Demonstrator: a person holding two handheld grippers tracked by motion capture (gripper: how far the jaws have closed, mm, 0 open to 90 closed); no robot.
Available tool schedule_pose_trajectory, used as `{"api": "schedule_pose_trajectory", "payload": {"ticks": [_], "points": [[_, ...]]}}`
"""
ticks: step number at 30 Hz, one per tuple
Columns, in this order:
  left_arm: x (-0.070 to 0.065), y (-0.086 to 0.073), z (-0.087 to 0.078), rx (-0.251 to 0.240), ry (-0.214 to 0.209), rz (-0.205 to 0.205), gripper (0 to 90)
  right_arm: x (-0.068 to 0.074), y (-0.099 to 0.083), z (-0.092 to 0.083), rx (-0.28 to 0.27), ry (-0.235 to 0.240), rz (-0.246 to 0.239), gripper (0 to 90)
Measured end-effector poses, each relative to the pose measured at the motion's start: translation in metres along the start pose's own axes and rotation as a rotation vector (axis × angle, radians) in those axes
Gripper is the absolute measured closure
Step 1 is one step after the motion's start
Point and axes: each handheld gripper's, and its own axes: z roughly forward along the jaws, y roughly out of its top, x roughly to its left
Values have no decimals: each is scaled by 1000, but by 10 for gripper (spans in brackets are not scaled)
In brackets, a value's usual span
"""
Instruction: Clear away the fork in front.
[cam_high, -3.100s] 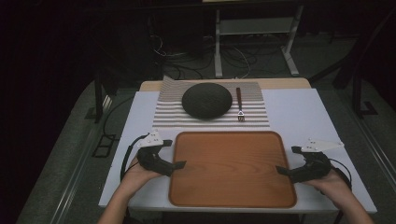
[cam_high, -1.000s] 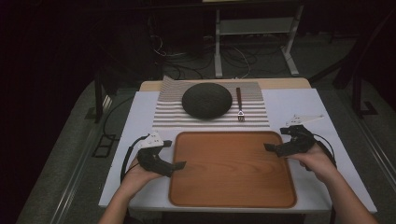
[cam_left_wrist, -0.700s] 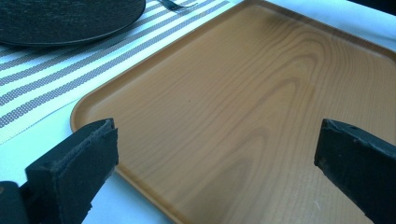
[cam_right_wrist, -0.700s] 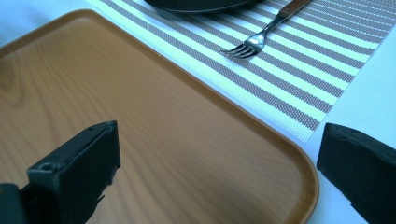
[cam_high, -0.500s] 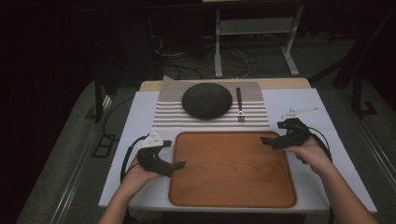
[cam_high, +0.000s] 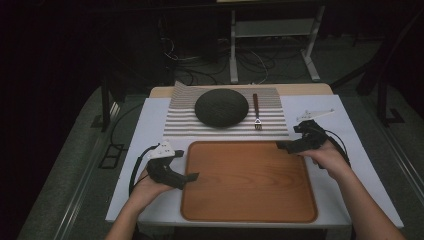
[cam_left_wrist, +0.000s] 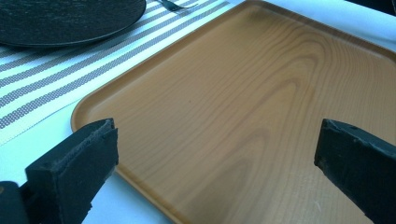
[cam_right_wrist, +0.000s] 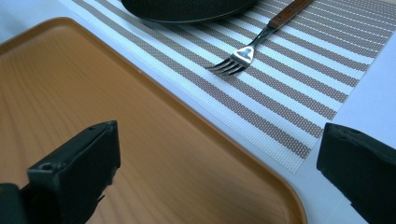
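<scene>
Resting at the near edge of the white worktop (cam_high: 350, 200), the wooden tray (cam_high: 248, 182) lies bare and unmarked. The left gripper (cam_high: 189, 176) sits at the tray's left rim, jaws spread, unmoved from the earlier frames. The right gripper (cam_high: 282, 146), jaws also spread, has travelled forward from the tray's right side to its far right corner. Beyond lie the striped placemat (cam_high: 220, 131), the fork (cam_high: 257, 113) and dark plate (cam_high: 221, 107). No writing is readable.
</scene>
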Motion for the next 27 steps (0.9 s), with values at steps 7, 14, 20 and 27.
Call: {"api": "schedule_pose_trajectory", "payload": {"ticks": [7, 14, 20, 27], "points": [[0, 0, -1, -9, 3, -6, 0, -3, 12, 8, 11, -8, 4, 0], [0, 0, -2, -15, 7, -11, 0, -6, 23, 16, 25, -11, 9, 0], [1, 0, -2, -18, 7, -12, 0, -9, 33, 23, 37, -19, 11, 0], [1, 0, -2, -14, 16, -9, 0, -10, 48, 34, 55, -29, 8, 0]]}}
